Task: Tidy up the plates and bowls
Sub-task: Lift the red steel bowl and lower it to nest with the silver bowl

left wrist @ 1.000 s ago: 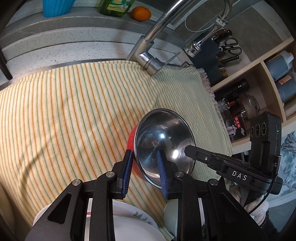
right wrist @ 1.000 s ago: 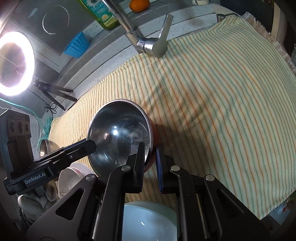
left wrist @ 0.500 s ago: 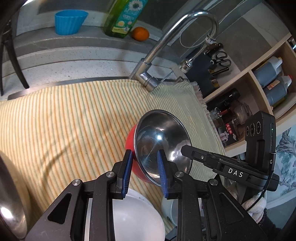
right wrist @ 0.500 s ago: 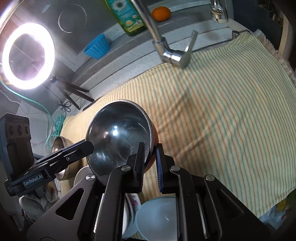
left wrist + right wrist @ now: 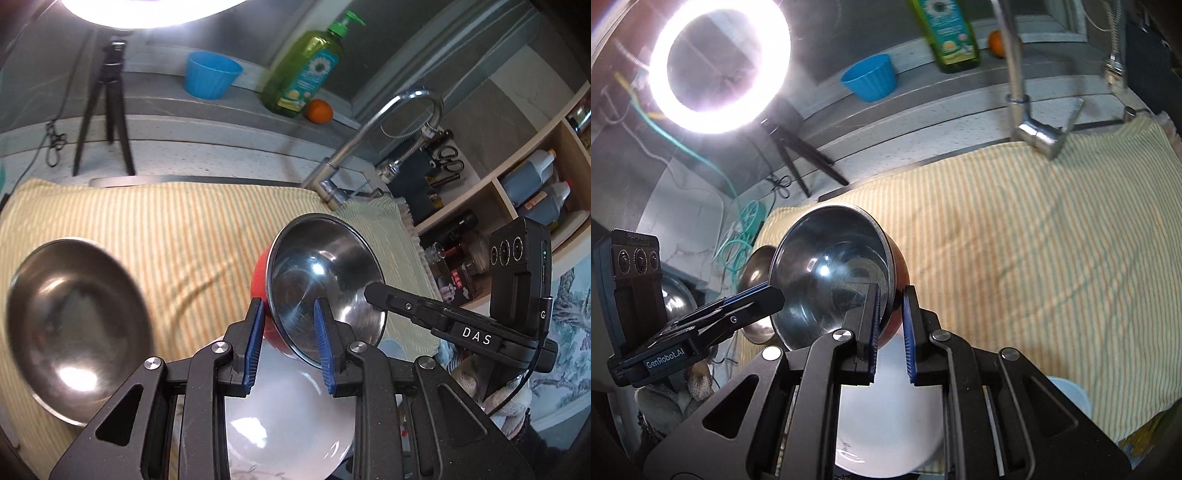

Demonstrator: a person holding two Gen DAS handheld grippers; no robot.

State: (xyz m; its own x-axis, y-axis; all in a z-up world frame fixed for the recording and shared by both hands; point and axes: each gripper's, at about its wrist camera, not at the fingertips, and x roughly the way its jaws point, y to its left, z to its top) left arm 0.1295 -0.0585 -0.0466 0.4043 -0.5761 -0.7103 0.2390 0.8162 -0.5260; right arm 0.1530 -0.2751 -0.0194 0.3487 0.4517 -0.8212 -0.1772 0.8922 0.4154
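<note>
A steel bowl with a red outside hangs in the air between both grippers, above the striped cloth. My left gripper is shut on its near rim. My right gripper is shut on the opposite rim of the same bowl. A white bowl lies below the left gripper and also shows in the right wrist view. A larger steel bowl sits at the left on the cloth.
A tap rises behind the cloth. A green soap bottle, an orange and a blue cup stand on the back ledge. A ring light on a tripod stands at the left. Shelves with bottles are at the right.
Both grippers have lifted the red-and-steel bowl higher and tilted upward. The ledge, ring light and the large steel bowl at the left have come into view.
</note>
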